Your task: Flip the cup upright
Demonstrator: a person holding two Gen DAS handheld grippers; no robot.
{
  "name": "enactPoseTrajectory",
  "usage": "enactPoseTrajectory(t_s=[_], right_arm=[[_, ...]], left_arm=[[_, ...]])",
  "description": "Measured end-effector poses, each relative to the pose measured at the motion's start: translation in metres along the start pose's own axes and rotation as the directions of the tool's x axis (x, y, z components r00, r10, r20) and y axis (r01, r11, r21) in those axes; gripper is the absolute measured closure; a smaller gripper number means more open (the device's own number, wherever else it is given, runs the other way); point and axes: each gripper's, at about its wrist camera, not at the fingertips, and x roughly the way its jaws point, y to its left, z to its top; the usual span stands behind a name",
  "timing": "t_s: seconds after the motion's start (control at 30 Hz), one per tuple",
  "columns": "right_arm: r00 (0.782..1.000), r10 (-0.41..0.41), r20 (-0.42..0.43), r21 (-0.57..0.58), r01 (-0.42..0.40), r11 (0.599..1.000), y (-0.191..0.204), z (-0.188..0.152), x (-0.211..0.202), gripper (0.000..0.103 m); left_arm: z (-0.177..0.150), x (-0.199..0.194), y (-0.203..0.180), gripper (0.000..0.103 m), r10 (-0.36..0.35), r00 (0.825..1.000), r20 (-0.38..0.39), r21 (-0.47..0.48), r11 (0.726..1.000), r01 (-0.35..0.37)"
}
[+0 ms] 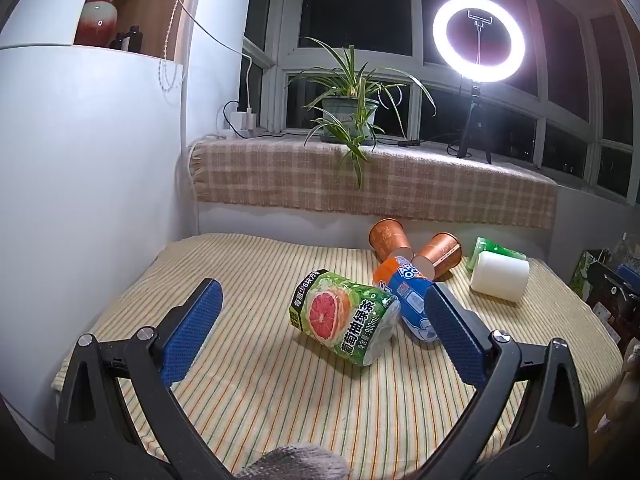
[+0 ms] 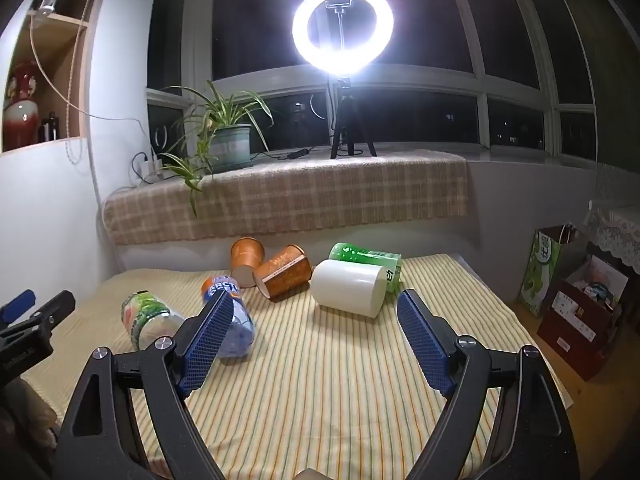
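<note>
Left gripper [image 1: 320,312] hovers low over the striped tabletop [image 1: 280,400], jaws spread wide and pinching nothing. Right gripper [image 2: 316,320] hangs beside it, jaws spread just as wide, nothing between them.

Landmark: the white cup [image 2: 348,286]. It lies on its side toward the far right part of the tabletop, ahead of the right gripper and apart from its blue pads [image 2: 424,344].

Nearer than the white cup and well to its left lies a green grapefruit-tea bottle [image 1: 344,318], tipped on its side ahead of the left gripper. Next to that, closer to the cup, a blue-and-orange bottle [image 1: 404,292] lies flat.

Just left of the white cup, two orange paper cups [image 2: 284,274] lie tumbled, one [image 2: 246,258] farther back. Directly behind the white cup, touching it, a green bottle [image 2: 366,256] lies sideways.

Beyond, a potted plant [image 2: 228,140] and a glowing ring light [image 2: 342,28] stand on the checked windowsill cloth [image 2: 320,196].
</note>
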Motion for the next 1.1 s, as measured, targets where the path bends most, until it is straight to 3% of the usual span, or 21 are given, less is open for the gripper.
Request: enactPoseTrajectory(t_s=[1.1], right_arm=[[1.000, 0.008, -0.016, -0.006, -0.008, 1.000, 0.0000, -0.0043, 0.0049, 0.019]], left_arm=[[0.0000, 0.0004, 0.0001, 0.001, 0.000, 1.000, -0.003, 0.004, 1.000, 0.000]])
